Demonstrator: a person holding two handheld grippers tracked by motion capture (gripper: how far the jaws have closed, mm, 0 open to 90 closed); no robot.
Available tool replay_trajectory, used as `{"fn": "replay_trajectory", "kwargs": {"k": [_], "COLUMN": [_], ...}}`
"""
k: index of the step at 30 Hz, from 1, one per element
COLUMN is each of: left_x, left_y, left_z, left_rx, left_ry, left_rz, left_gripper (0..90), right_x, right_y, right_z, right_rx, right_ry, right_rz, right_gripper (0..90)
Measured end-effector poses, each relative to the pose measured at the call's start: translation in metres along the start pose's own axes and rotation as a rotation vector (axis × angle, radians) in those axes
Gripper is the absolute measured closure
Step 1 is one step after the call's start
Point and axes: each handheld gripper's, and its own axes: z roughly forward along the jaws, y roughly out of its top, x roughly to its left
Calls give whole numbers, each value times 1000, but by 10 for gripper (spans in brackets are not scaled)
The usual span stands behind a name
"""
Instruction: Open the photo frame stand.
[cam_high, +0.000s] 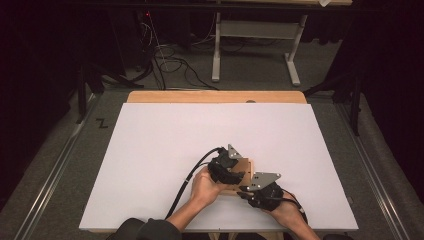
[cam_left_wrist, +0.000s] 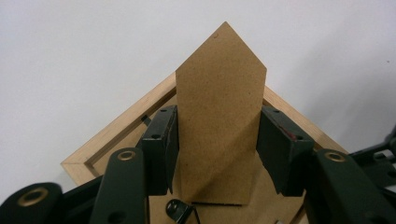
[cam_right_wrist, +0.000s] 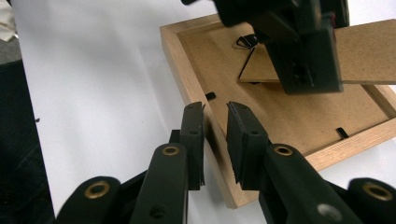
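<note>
Wooden frame (cam_right_wrist: 280, 116) rail clamped by right gripper (cam_right_wrist: 215, 135); left gripper (cam_left_wrist: 217, 140) clamps stand flap (cam_left_wrist: 219, 107).

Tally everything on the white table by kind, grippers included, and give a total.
Wooden picture frame, lying back side up: 1
Brown fold-out stand panel of the frame, raised between the left gripper's jaws: 1
Black grippers: 2, left gripper and right gripper, whose jaws straddle the frame's edge
Total: 4
</note>
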Motion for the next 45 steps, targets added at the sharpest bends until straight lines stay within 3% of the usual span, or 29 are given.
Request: {"fn": "replay_trajectory", "kwargs": {"k": [6,9,13,21,24,27,32,40,45], "left_x": [0,-3,-2,17,28,41,53,54,53], "left_y": [-5,-9,-16,-34,-41,-46,-54,-57,-59], "left_z": [-9,-17,-27,-37,-39,-39,-35,-23,-21], "left_rx": [-22,-42,-51,-72,-74,-81,-60,11,18], "left_ry": [5,37,45,60,111,124,129,130,116], "left_rz": [-6,28,29,-40,-55,-98,-147,-126,-135], "left_gripper": [493,493,485,467,462,460,460,454,447], "right_x": [0,0,-1,-1,-3,-2,-2,-4,-8], "right_y": [-1,-2,-1,-1,-1,0,0,0,0], "right_z": [0,0,1,0,1,1,0,-3,-6], "right_rx": [-5,-7,-1,-8,-18,-20,-19,-30,-61], "right_ry": [-1,1,6,5,21,22,24,36,61], "right_rz": [-32,-42,-52,-57,-57,-57,-61,-47,-18], "right_gripper": [769,769,785,796,818,824,825,826,827]}}
